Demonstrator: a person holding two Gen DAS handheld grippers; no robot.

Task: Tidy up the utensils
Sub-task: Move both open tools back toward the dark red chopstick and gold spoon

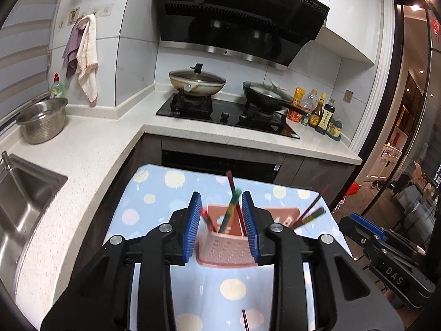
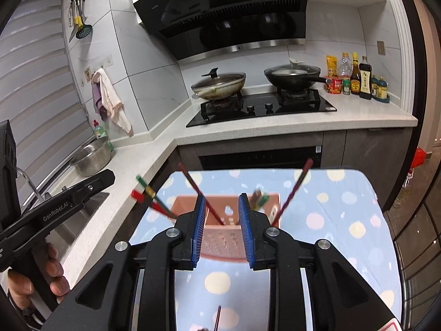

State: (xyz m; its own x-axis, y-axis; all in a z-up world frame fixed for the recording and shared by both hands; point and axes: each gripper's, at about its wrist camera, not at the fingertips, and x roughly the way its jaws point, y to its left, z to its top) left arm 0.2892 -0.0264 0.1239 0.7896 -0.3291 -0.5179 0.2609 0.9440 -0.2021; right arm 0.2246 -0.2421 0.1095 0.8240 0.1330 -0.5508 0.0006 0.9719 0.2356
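Observation:
A pink perforated utensil holder (image 1: 226, 251) stands on the blue dotted cloth (image 1: 154, 204) and holds several chopsticks, dark red (image 1: 231, 182) and green-patterned (image 1: 230, 212). My left gripper (image 1: 222, 207) is open above the holder, its jaws to either side of it, holding nothing. The right gripper shows at the right edge of the left wrist view (image 1: 369, 227). In the right wrist view the holder (image 2: 220, 244) sits between the open jaws of my right gripper (image 2: 222, 207), with chopsticks (image 2: 293, 193) leaning out. One dark chopstick (image 2: 217, 317) lies on the cloth close below.
A white counter (image 1: 91, 154) runs left with a steel sink (image 1: 24, 193) and a metal colander (image 1: 41, 120). Behind is a gas hob (image 1: 226, 113) with two pans, and sauce bottles (image 1: 319, 111) at the right. The left handle and a hand (image 2: 52, 270) show at the left.

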